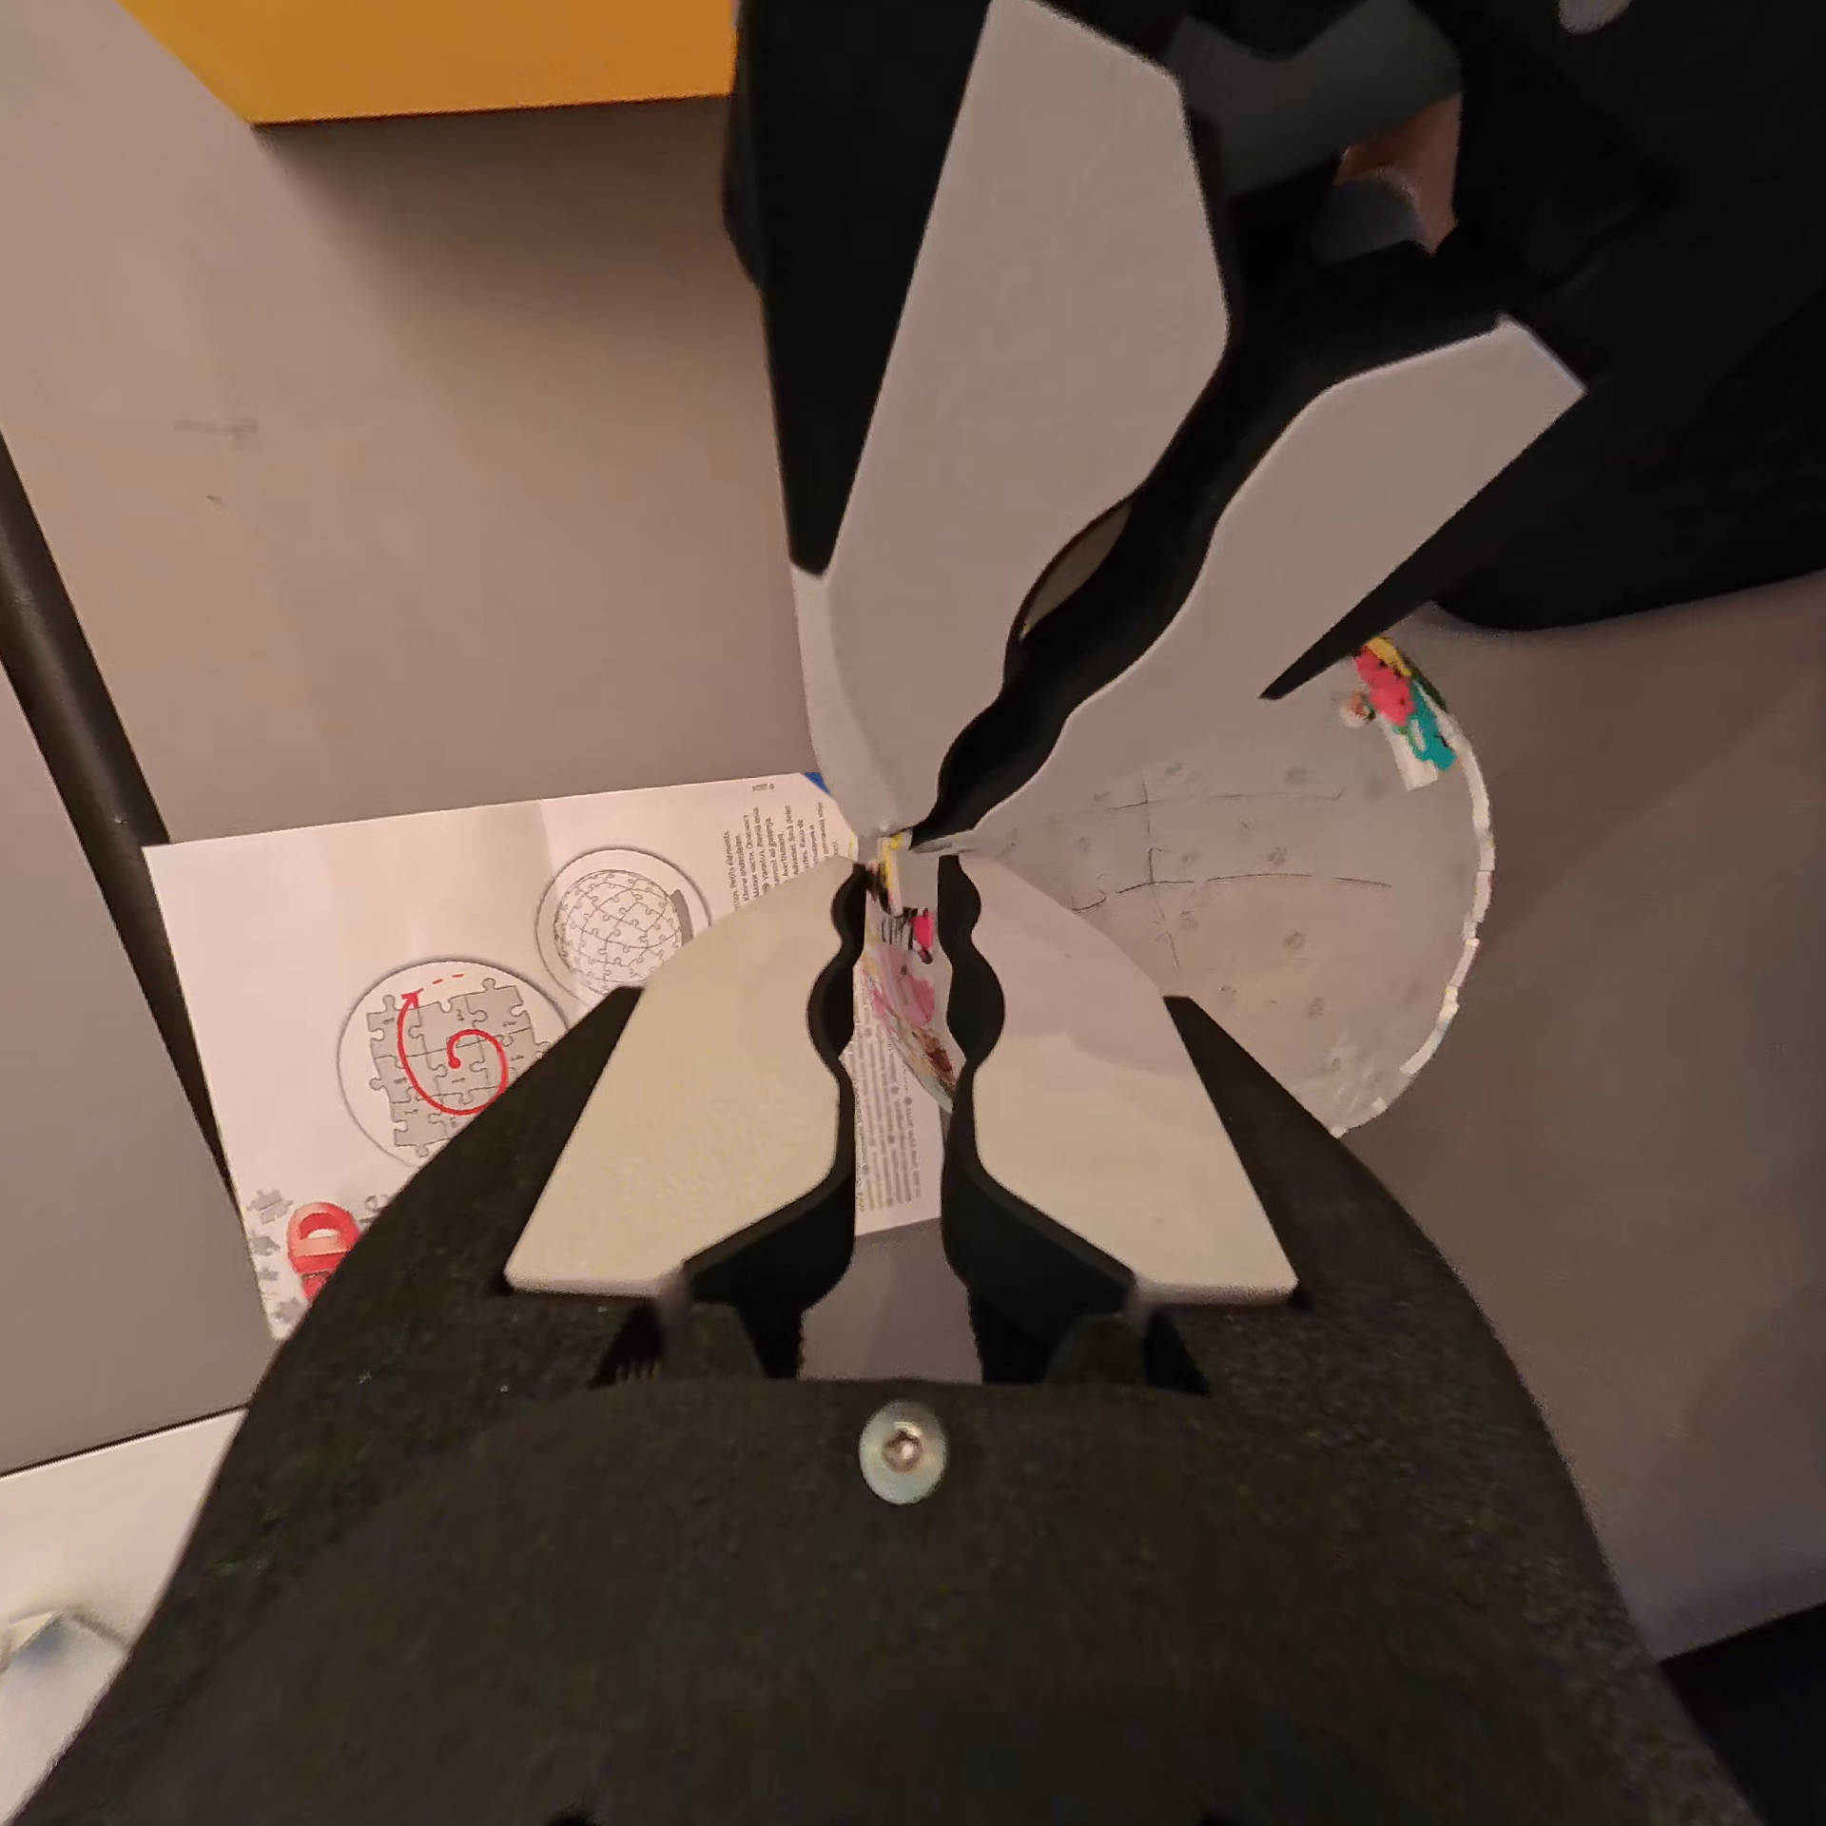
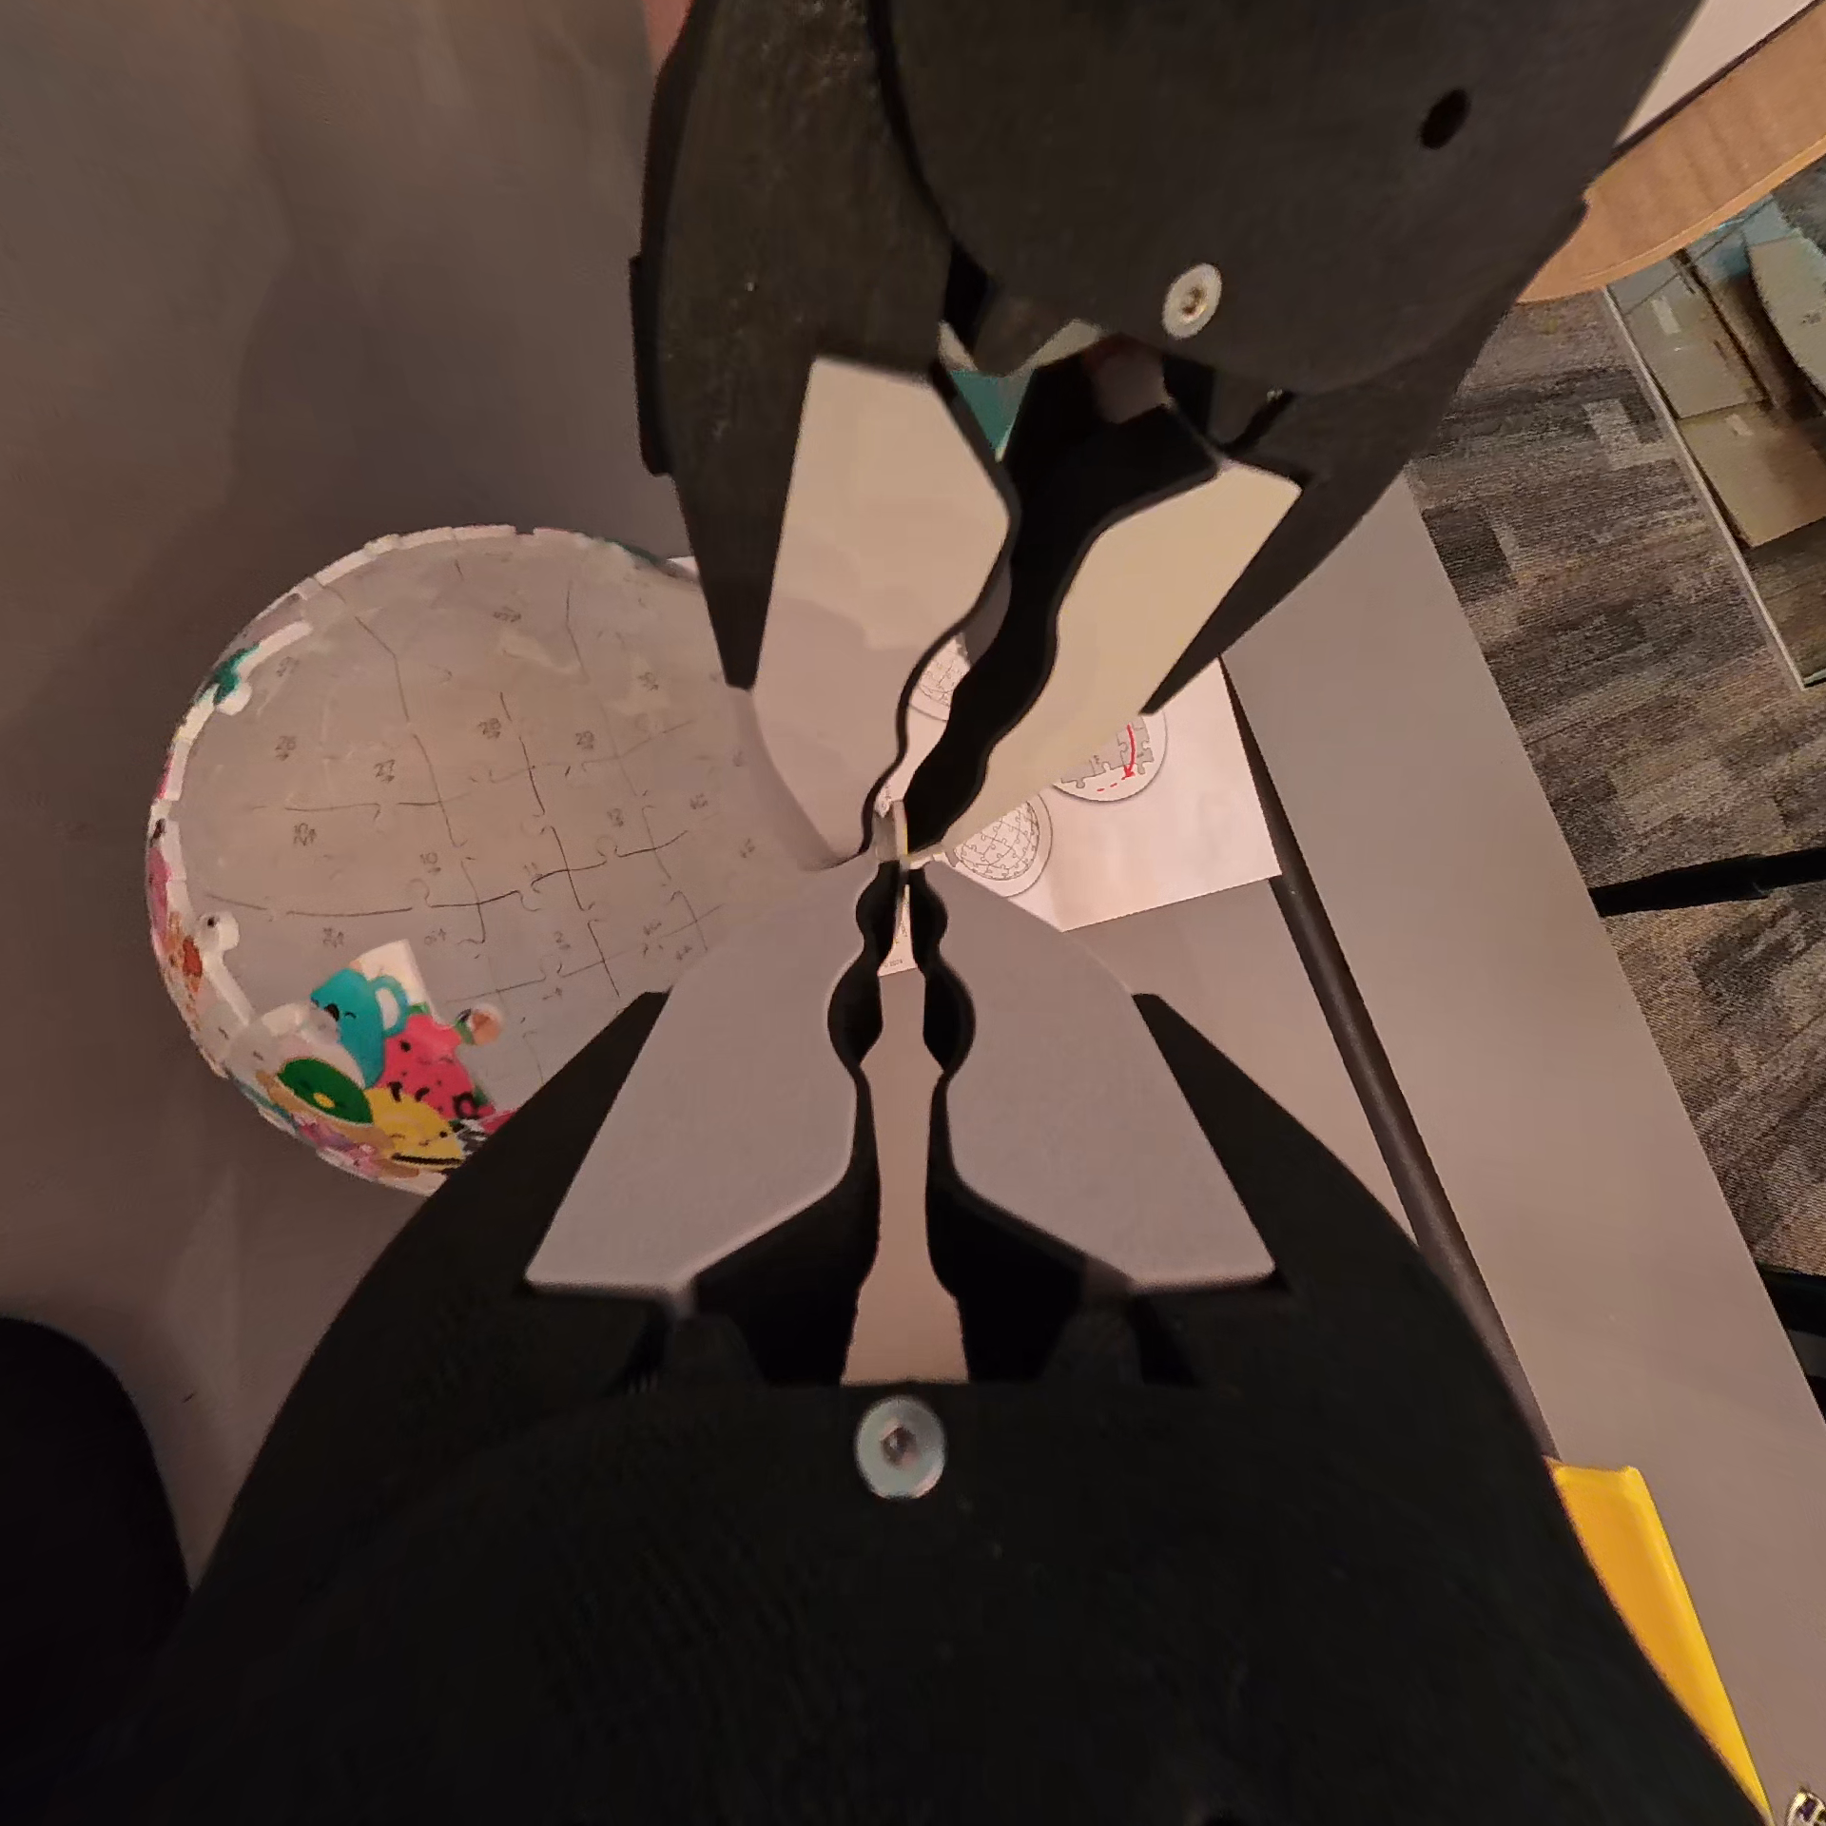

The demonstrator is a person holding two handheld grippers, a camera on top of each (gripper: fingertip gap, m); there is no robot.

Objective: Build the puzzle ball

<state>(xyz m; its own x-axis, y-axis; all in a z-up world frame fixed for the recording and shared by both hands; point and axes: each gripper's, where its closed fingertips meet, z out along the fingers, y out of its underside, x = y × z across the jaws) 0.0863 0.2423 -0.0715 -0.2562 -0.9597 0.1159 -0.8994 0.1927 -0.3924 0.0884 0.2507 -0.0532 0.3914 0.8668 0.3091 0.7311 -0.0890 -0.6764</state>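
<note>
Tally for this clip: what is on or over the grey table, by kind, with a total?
Grippers: 2, the left gripper and the right gripper, tip to tip
Puzzle piece: 1, pinched between the tips
Partly built puzzle ball: 1
Instruction sheet: 1
Yellow object at the table edge: 1
Total: 6

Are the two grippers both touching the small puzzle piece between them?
Touching. In the left wrist view, the left gripper and right gripper each pinch the puzzle piece at their tips, from opposite sides.
</note>
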